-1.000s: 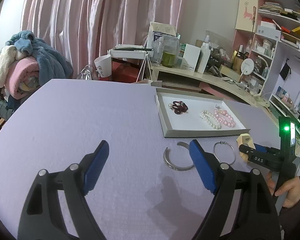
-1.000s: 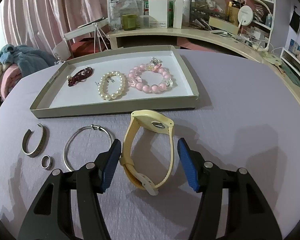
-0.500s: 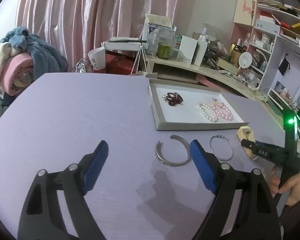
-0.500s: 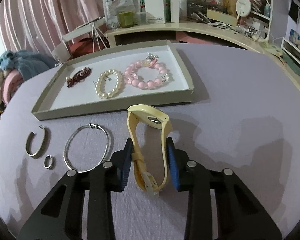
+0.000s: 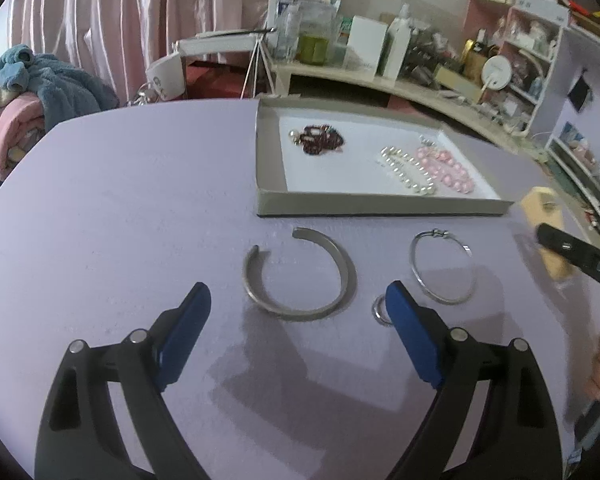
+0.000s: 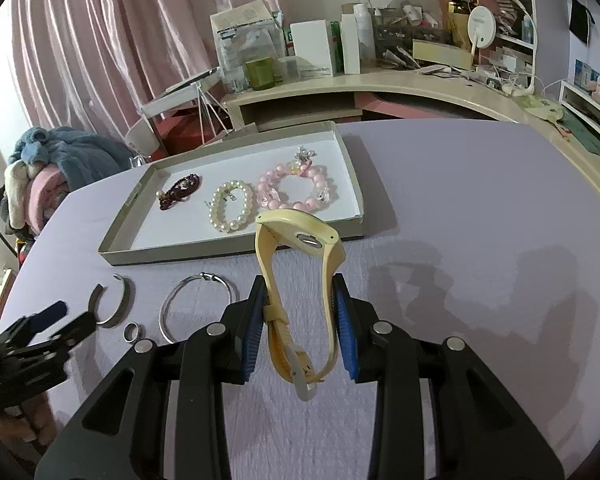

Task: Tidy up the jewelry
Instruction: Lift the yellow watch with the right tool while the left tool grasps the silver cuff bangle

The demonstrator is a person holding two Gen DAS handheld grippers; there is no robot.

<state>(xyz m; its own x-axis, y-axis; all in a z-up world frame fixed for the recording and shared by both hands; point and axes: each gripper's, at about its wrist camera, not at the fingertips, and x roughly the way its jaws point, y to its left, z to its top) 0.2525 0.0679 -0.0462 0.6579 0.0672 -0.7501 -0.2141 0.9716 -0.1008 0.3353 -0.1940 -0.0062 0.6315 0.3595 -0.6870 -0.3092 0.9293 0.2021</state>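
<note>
Pinching the strap of the yellow watch [image 6: 300, 280] between both blue pads, the right gripper [image 6: 299, 322] now holds it clear of the purple table [image 6: 460, 208]; a second ago its jaws stood wide on either side of the watch, which lay flat on the cloth. The watch face tips toward the tray [image 6: 236, 246], and its buckle end hangs below the pads.

The left gripper [image 5: 298, 330] has come down and forward since then. The open silver cuff [image 5: 300, 276], which lay well ahead of its fingertips, now lies just beyond and between them. Its jaws are spread wide with nothing between the pads, a little wider than a second ago. A small silver ring [image 5: 380, 312] shows just beside its right finger, half hidden by it. The thin wire bangle [image 5: 442, 268] lies to the right of the cuff, and both sit just in front of the tray's near wall.

Inside the tray, on its white floor, three pieces lie in a row: a dark red beaded piece [image 6: 180, 194] at the left, a white pearl bracelet [image 6: 230, 208] in the middle, and a pink bead bracelet [image 6: 296, 192] at the right, touching or nearly touching the pearls. The tray's contents are as they were.
</note>
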